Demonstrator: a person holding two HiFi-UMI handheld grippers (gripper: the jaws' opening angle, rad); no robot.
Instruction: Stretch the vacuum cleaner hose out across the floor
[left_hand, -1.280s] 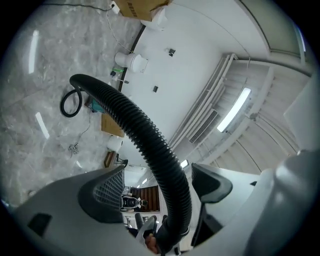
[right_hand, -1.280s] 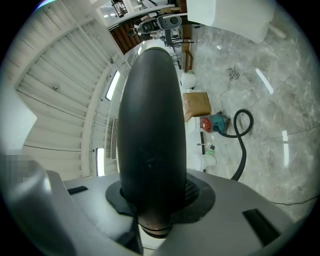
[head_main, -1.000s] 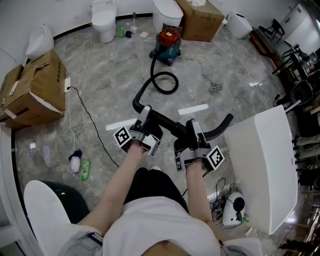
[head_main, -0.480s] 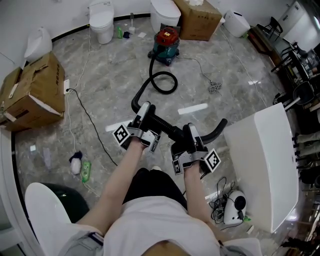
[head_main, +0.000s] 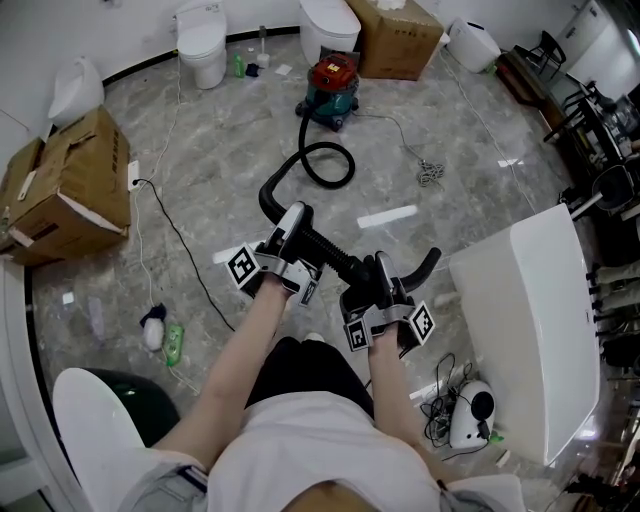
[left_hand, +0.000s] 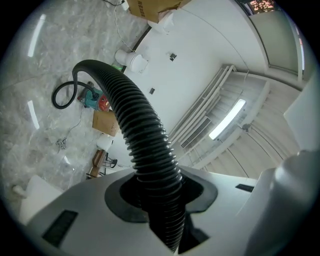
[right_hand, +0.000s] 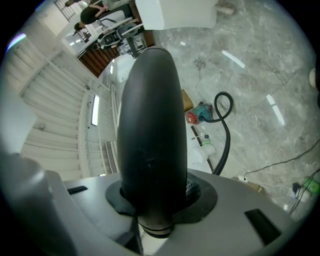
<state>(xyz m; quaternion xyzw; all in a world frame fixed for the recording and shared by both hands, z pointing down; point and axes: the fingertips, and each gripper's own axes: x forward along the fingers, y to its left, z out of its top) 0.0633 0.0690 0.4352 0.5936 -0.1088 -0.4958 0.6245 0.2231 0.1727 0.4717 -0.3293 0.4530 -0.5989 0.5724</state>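
Note:
A red and teal vacuum cleaner (head_main: 333, 88) stands on the marble floor at the far side. Its black ribbed hose (head_main: 330, 165) makes a loop, then rises to my two grippers. My left gripper (head_main: 293, 222) has its jaws closing, and the ribbed hose (left_hand: 135, 120) runs between its pads, which touch it on both sides. My right gripper (head_main: 383, 268) is shut on the smooth black tube end (right_hand: 150, 125) of the hose. The curved tip (head_main: 425, 265) sticks out to the right. The held stretch runs between the grippers, above the floor.
Cardboard boxes sit at the left (head_main: 65, 185) and far back (head_main: 400, 35). Toilets (head_main: 203, 40) stand along the far wall. A large white panel (head_main: 525, 340) stands close on my right. A black cable (head_main: 180, 245) crosses the floor on the left, and a small chain (head_main: 430, 175) lies at the right.
Both grippers and the held hose section have drifted slightly left and toward me. The curved tip has moved left and down with them. The loop by the vacuum looks the same.

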